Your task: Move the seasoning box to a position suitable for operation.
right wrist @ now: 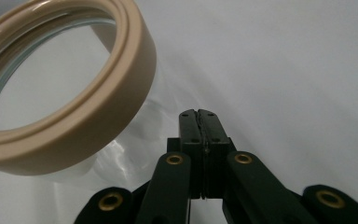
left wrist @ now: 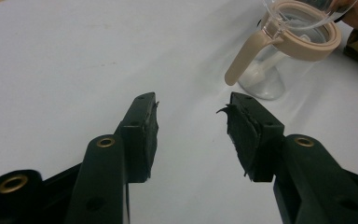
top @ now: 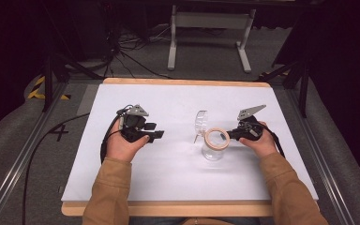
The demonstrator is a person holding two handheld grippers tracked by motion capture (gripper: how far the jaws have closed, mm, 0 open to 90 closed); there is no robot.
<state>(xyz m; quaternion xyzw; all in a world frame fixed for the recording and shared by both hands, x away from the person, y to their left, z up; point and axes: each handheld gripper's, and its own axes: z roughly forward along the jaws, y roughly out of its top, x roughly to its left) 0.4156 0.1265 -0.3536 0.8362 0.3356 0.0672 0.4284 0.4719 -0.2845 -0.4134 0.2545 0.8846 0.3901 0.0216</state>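
A clear glass jar with a beige rim stands right of the middle of the white tabletop. Its clear lid is swung up at the far side. In the left gripper view the jar is ahead at the upper right, with a beige latch arm hanging from the rim. My left gripper is open with nothing between its jaws, and sits left of the jar. My right gripper is shut just beside the beige rim, at the jar's right side.
The table's wooden edge runs along the front. Metal rails flank both sides. Black cables and a white stand are on the floor beyond the far edge. Bare white surface lies around the jar.
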